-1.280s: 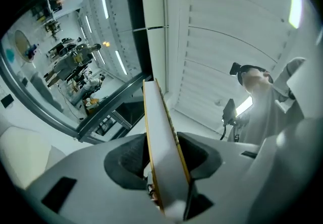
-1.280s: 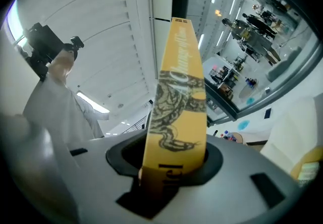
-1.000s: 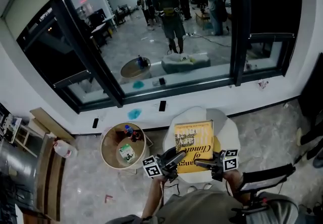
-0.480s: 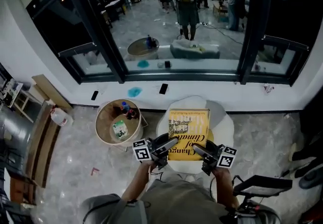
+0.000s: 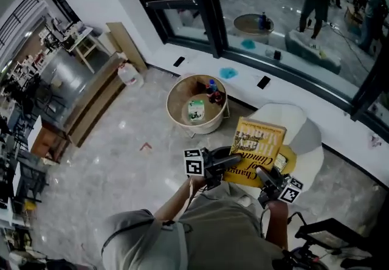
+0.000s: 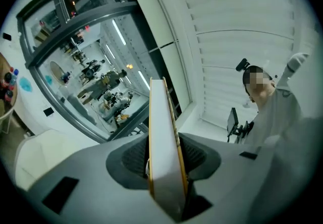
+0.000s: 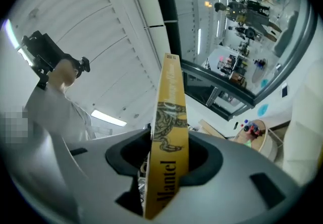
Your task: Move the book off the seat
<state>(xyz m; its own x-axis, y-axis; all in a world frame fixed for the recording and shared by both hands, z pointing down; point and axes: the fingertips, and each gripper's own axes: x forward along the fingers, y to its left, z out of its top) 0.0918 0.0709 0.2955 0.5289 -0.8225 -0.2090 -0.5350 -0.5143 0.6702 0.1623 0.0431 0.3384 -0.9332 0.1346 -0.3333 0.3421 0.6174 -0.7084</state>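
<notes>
The pale floor (image 5: 115,159) bears a white seat (image 5: 293,118) and a round tub (image 5: 172,102).

The thick yellow book with black lettering on its cover (image 5: 256,149) is hanging face up over the near part of the white rounded seat (image 5: 306,131). The left gripper (image 5: 233,160) is pinching its white page edge (image 6: 164,142), and the right gripper (image 5: 263,173) is pinching its yellow spine (image 7: 169,137). Whether its far end is touching the seat isn't showing.
</notes>
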